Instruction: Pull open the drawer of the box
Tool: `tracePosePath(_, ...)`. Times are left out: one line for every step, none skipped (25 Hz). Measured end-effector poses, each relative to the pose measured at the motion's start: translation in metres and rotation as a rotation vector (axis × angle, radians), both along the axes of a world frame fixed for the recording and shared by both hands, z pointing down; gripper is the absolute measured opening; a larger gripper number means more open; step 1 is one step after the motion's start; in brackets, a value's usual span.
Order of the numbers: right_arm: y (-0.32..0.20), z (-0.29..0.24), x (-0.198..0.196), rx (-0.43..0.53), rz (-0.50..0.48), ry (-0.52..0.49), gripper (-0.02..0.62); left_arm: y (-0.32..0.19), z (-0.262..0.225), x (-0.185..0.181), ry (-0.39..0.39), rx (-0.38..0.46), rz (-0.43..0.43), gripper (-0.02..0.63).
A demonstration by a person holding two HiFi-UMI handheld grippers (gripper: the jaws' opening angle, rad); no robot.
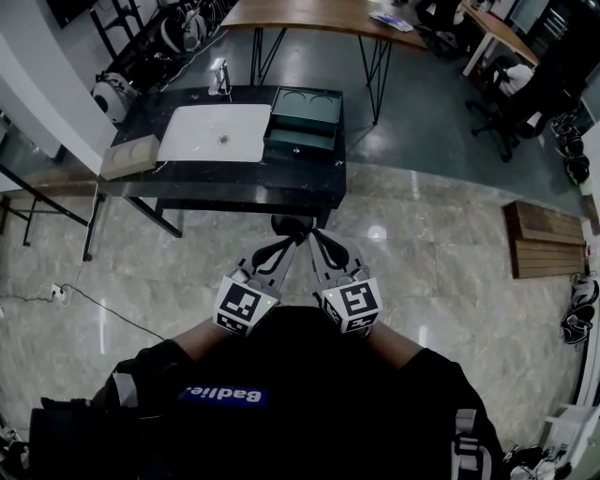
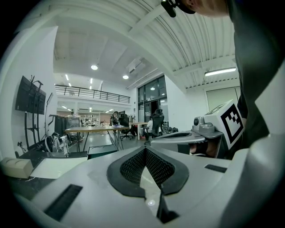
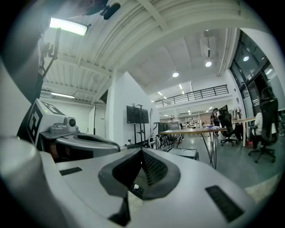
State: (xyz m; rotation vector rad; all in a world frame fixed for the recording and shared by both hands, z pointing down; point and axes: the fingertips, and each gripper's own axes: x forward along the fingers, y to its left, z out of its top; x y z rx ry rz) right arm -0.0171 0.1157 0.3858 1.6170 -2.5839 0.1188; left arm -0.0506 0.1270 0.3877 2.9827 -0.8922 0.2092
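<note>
A dark green box (image 1: 302,122) stands on the black table (image 1: 309,183), at its right half; its top has two round recesses and its front faces me. The same box shows far off in the left gripper view (image 2: 101,150) and in the right gripper view (image 3: 183,153). Both grippers are held close to my body, well short of the table, above the floor. My left gripper (image 1: 286,228) (image 2: 145,149) is shut with nothing in it. My right gripper (image 1: 314,230) (image 3: 141,150) is beside it, its pads meeting at the tip, also holding nothing.
A white flat tray (image 1: 216,132) lies left of the box, a beige block (image 1: 129,157) sits at the table's left edge, and a small bottle (image 1: 222,77) is at the back. A wooden table (image 1: 319,14) stands behind; wooden slats (image 1: 547,239) lie on the floor at right.
</note>
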Motion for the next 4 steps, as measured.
tracePosePath(0.0001,-0.0001,-0.0004,-0.001,-0.001,0.0,0.0,0.0008,0.0002,-0.0001,0.001,-0.009,0.0,0.002)
tracePosePath(0.0002,0.0001,-0.0007,-0.003,-0.001,0.0,0.0,0.0011,0.0004,-0.0002,0.0,-0.01,0.002,0.002)
tracePosePath(0.0003,0.0003,-0.001,-0.004,-0.002,0.0,0.0,0.0011,0.0007,-0.0004,-0.002,-0.005,0.003,0.002)
tracePosePath(0.0003,0.0005,-0.0013,-0.006,-0.002,0.001,0.0,0.001,0.0009,-0.0006,-0.005,0.002,0.005,0.002)
